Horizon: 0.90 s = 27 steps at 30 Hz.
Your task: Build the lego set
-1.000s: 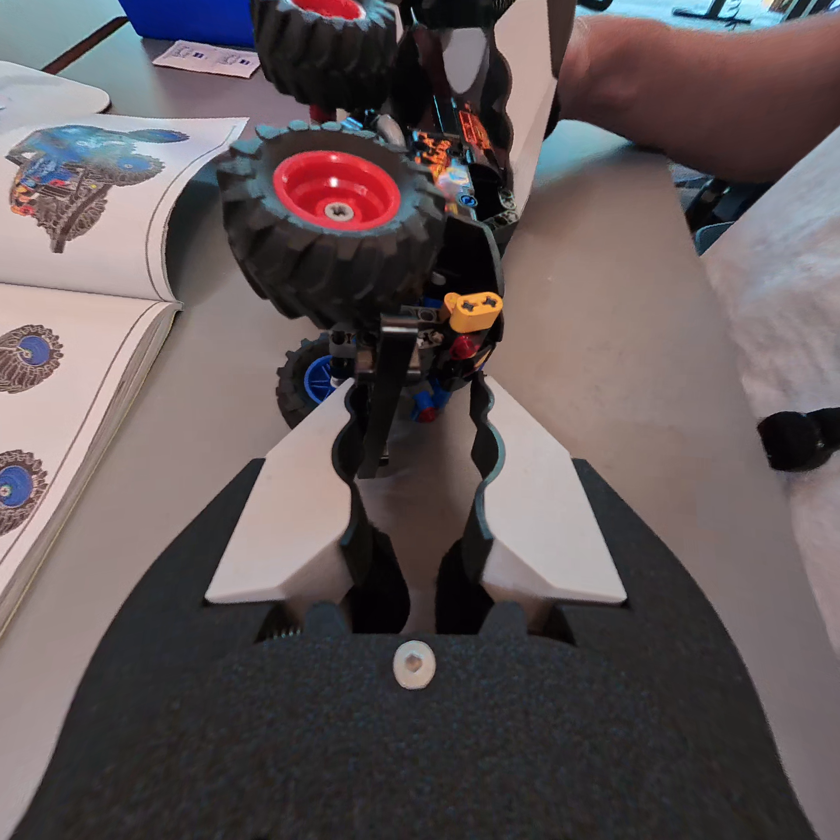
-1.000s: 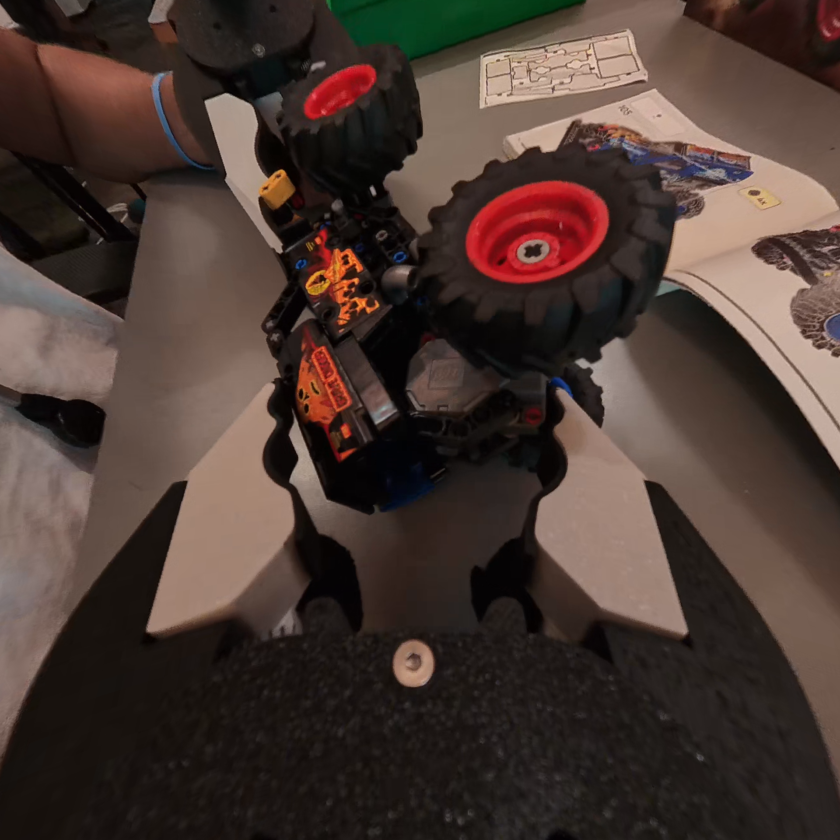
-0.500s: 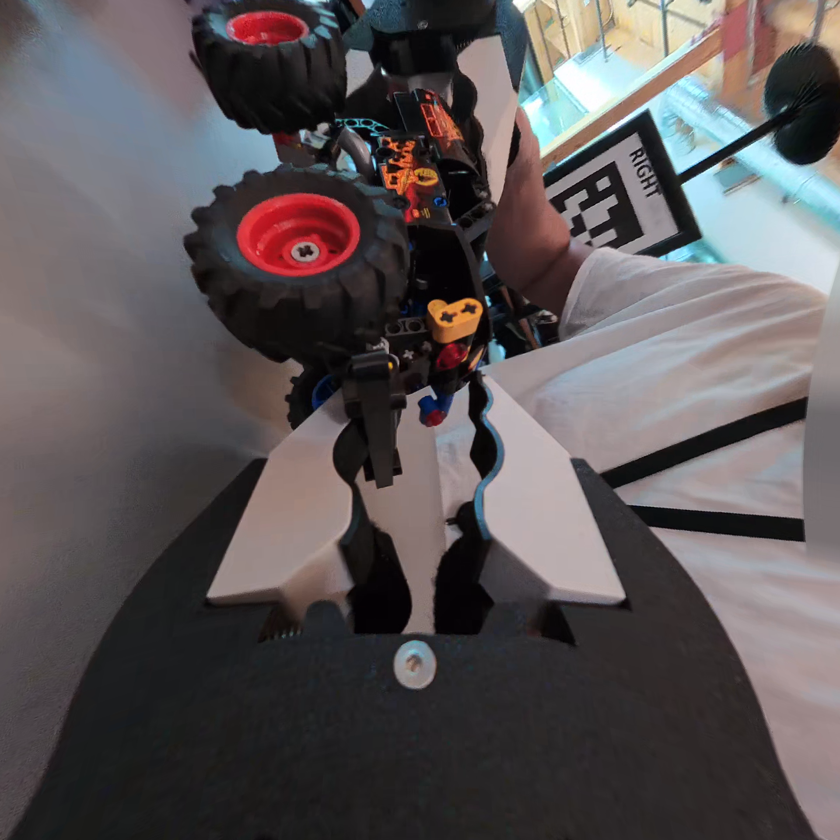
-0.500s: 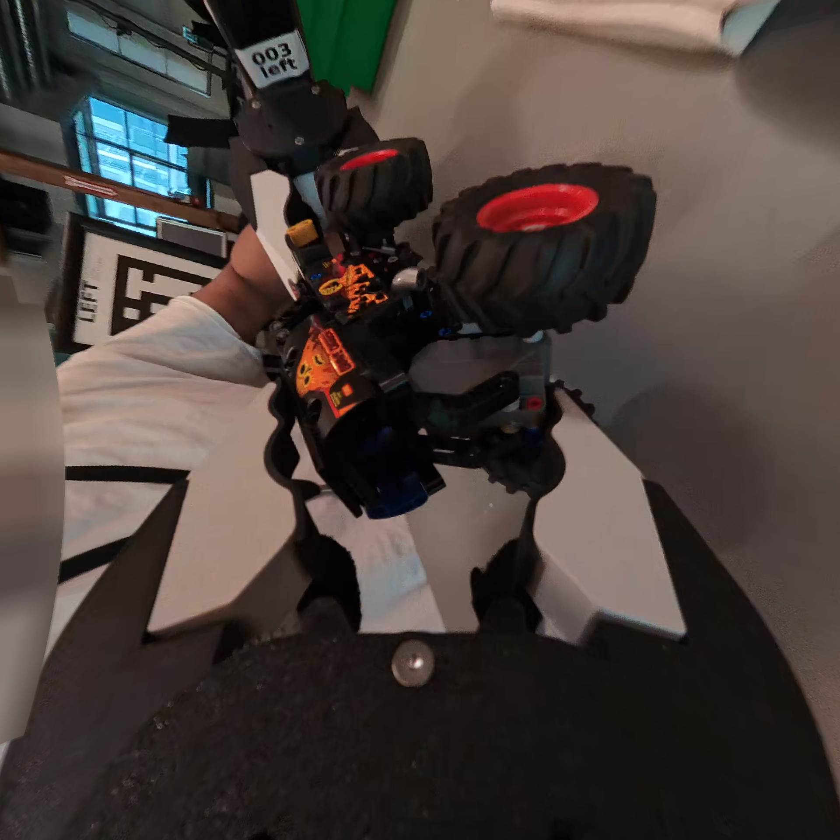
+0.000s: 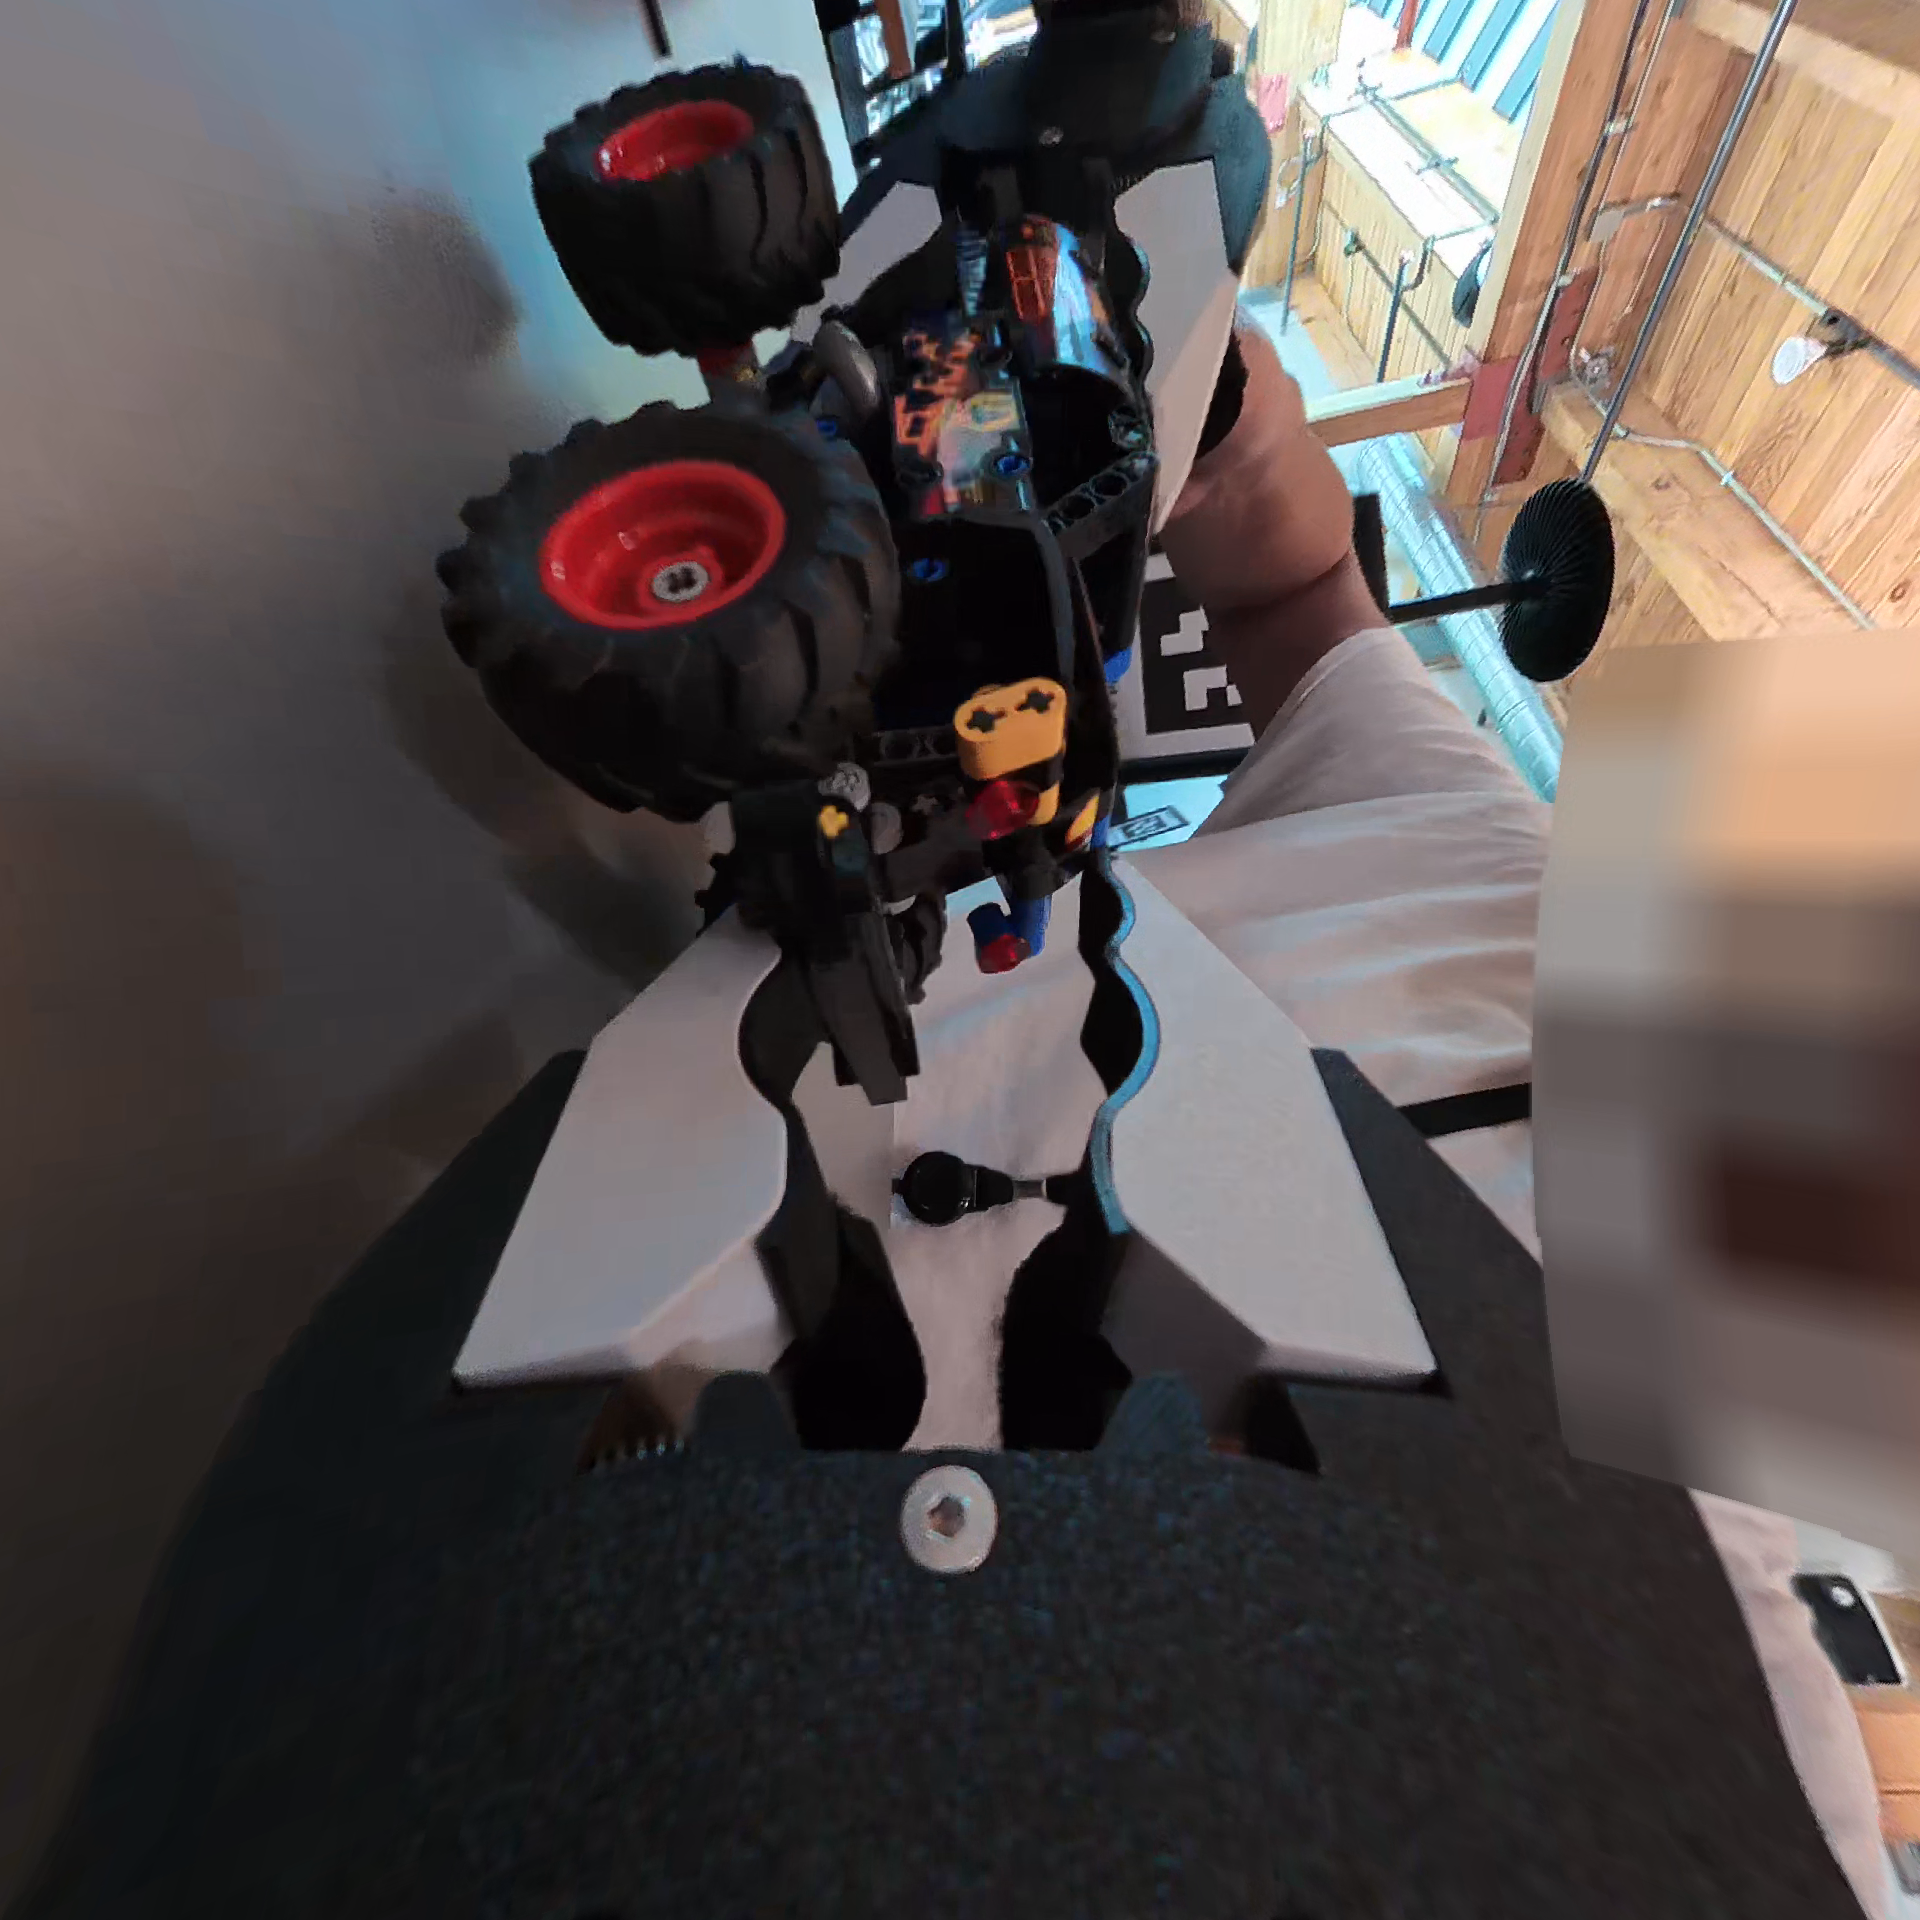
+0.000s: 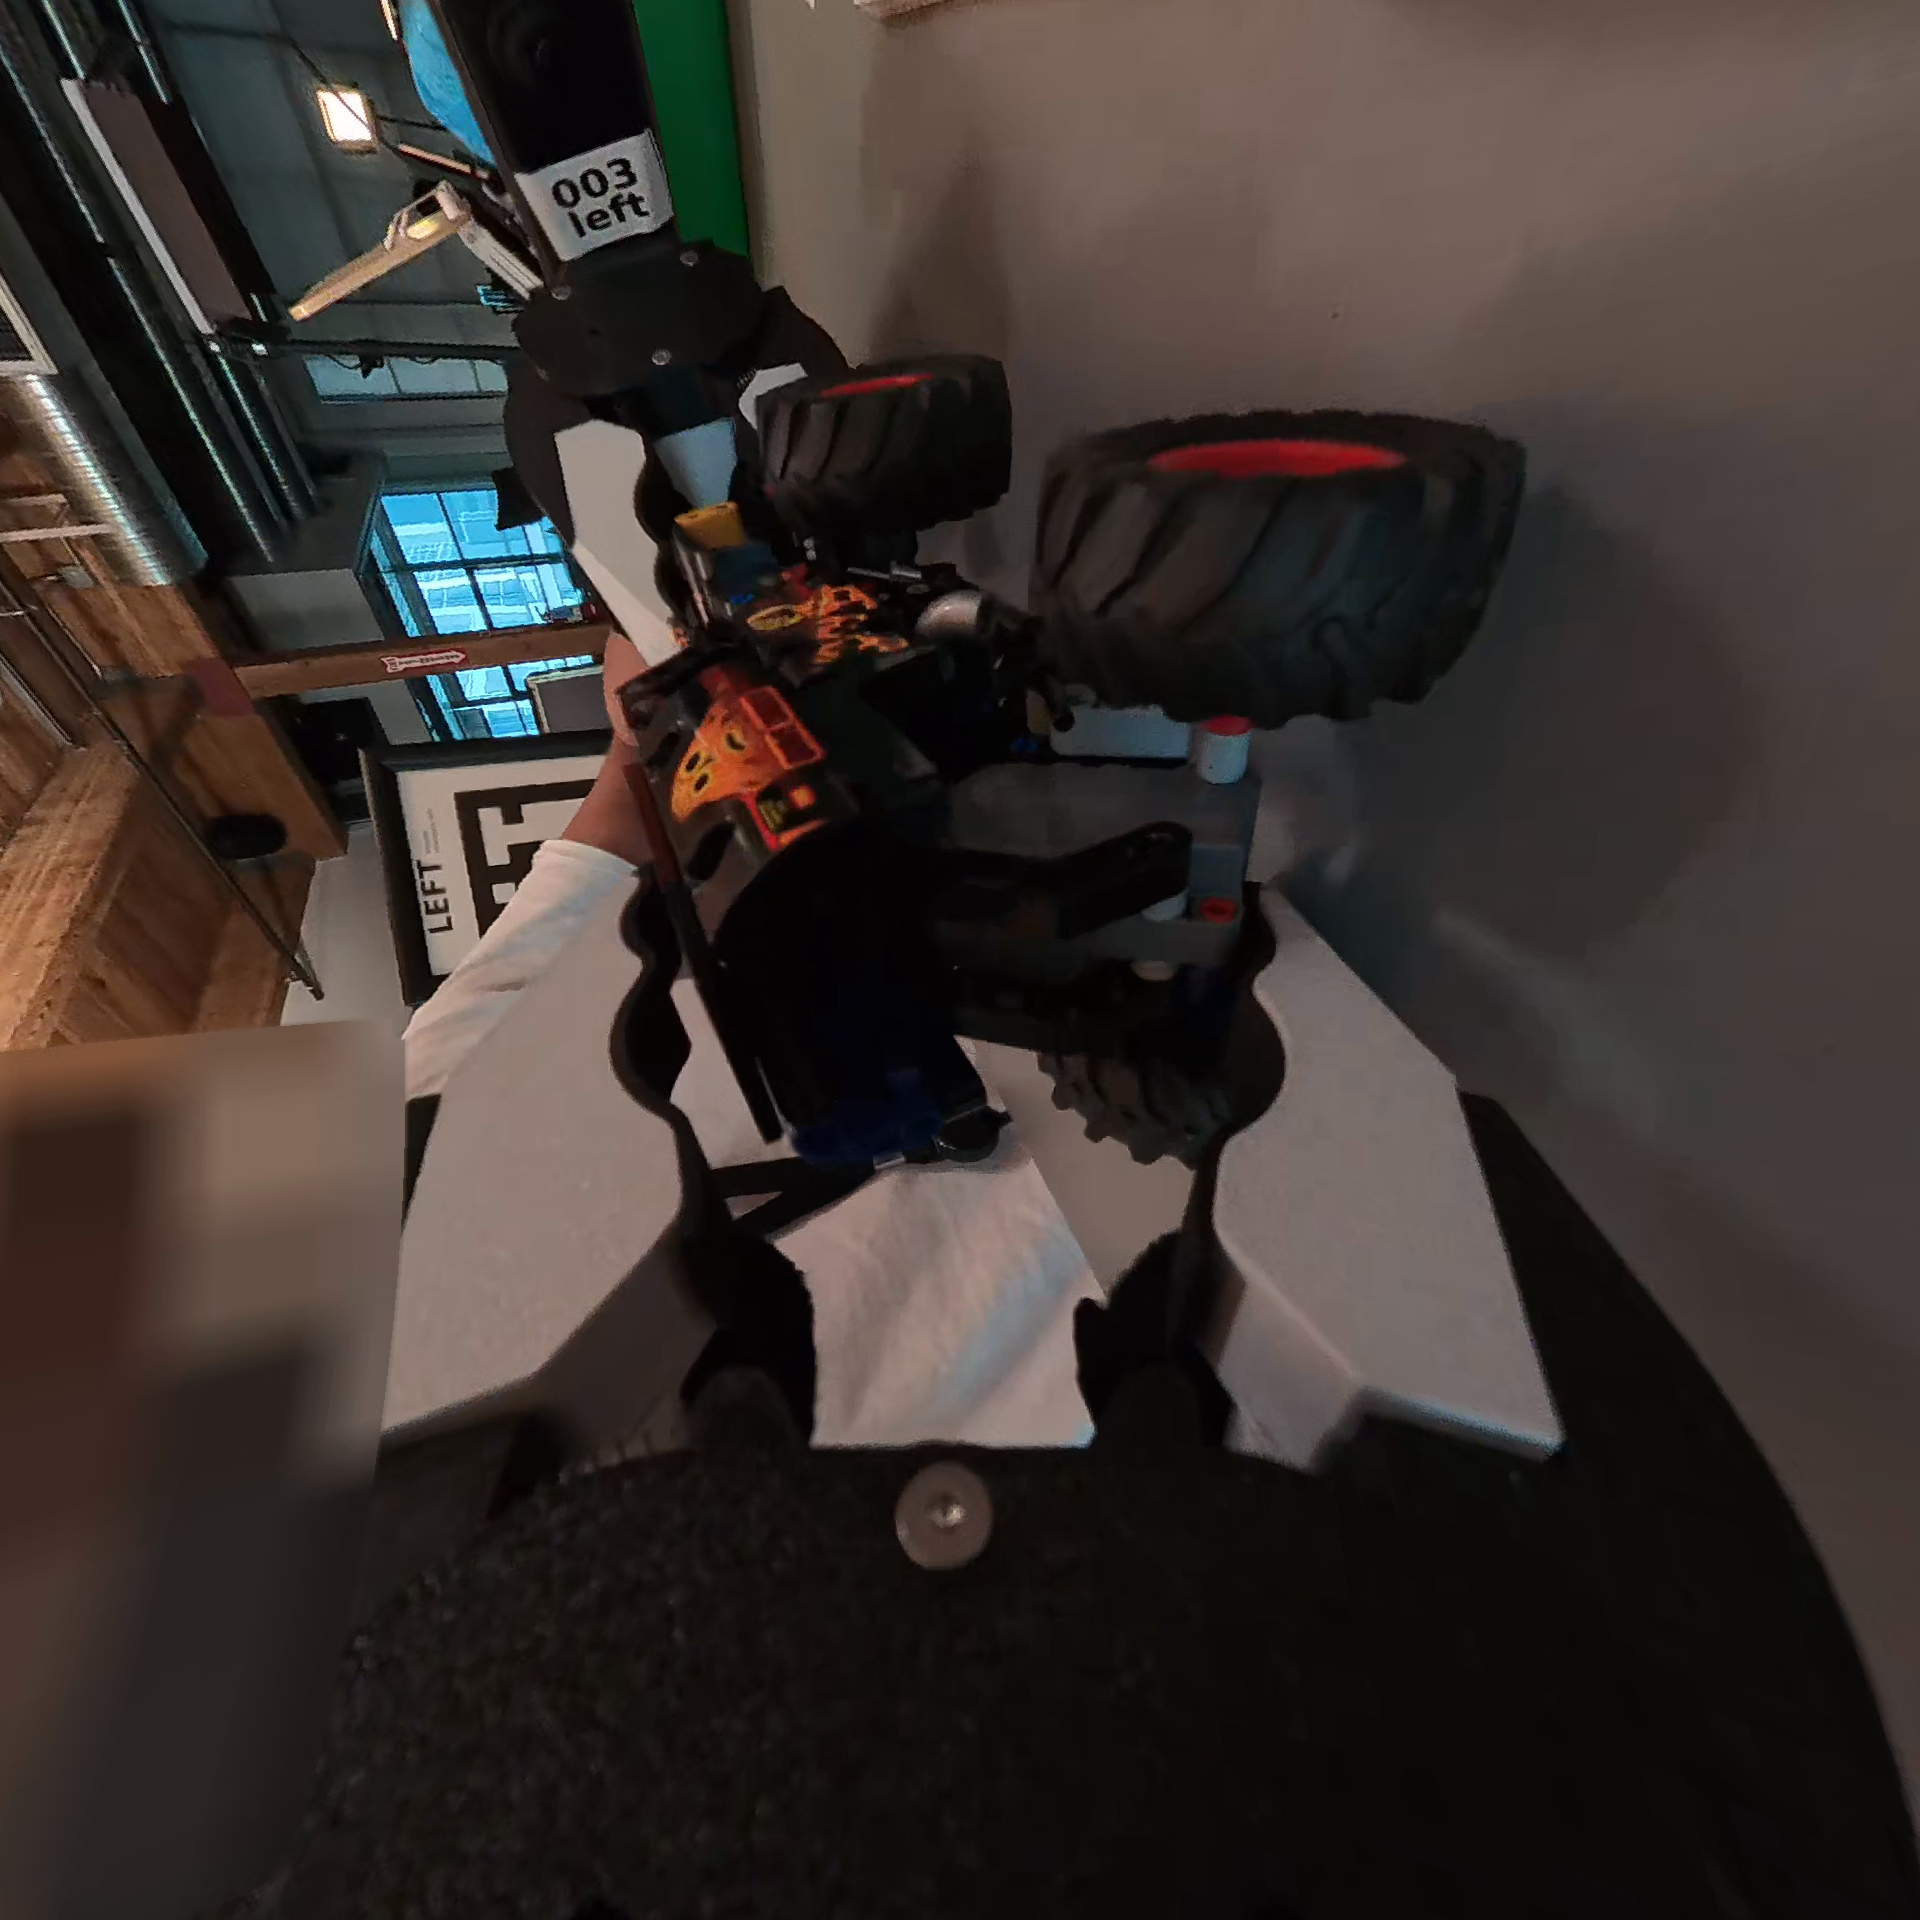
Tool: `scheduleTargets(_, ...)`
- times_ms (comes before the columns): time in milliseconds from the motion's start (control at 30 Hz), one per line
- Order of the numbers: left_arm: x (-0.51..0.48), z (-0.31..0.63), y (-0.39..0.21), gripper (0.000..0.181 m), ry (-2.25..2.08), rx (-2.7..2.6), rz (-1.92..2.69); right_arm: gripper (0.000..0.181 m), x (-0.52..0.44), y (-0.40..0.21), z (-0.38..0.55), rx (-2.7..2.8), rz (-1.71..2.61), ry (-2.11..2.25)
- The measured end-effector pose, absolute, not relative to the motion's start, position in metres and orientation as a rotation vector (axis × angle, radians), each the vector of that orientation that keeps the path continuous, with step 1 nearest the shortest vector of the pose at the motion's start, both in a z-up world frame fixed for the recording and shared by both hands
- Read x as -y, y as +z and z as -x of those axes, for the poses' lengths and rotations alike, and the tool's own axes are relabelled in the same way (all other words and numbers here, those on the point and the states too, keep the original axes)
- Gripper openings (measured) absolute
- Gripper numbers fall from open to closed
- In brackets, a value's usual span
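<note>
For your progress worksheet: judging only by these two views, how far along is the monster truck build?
Done: the truck has a decorated body and two red-hubbed wheels on one side. In hand: the left gripper and right gripper hold it at opposite ends, lifted and tilted. Left: the far side is mostly hidden, so any remaining steps cannot be judged.

1. In the left wrist view, the toy truck (image 5: 935,582) stands at 12 o'clock, between the left gripper (image 5: 935,935) and the right gripper (image 5: 1081,208) beyond it.
2. Its two big wheels (image 5: 665,603) sit at 10 and 11 o'clock.
3. A person's hand (image 5: 1257,499) is at 1 o'clock, behind the truck.
4. In the right wrist view, the truck (image 6: 831,810) lies between the right gripper's fingers (image 6: 1351,1143), with the left gripper (image 6: 665,436) at 11 o'clock beyond it.
</note>
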<state>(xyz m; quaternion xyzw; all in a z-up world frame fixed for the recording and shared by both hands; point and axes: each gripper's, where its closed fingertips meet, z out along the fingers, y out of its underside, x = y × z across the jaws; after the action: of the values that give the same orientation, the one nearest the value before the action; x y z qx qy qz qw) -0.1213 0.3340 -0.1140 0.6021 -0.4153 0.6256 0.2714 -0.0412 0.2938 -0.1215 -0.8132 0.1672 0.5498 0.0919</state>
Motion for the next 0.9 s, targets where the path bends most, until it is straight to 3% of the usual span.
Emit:
scheduleTargets(433,-0.327,0.125,-0.125,0.051,1.686,0.981,-1.632,0.105,-0.302,-0.128,0.041,-0.328,2.542,1.648)
scheduleTargets(633,-0.328,0.135,-0.135,0.053,1.634,1.190,-1.757,0.107,-0.307,-0.129,0.045,-0.247,2.548,1.647)
scheduleTargets(800,-0.327,0.149,-0.142,0.077,1.504,1.520,-1.816,0.106,-0.302,-0.121,0.031,-0.132,2.506,1.555)
scheduleTargets(900,-0.345,0.159,-0.138,0.077,1.517,1.642,-1.910,0.103,-0.293,-0.100,0.009,-0.136,2.358,1.500)
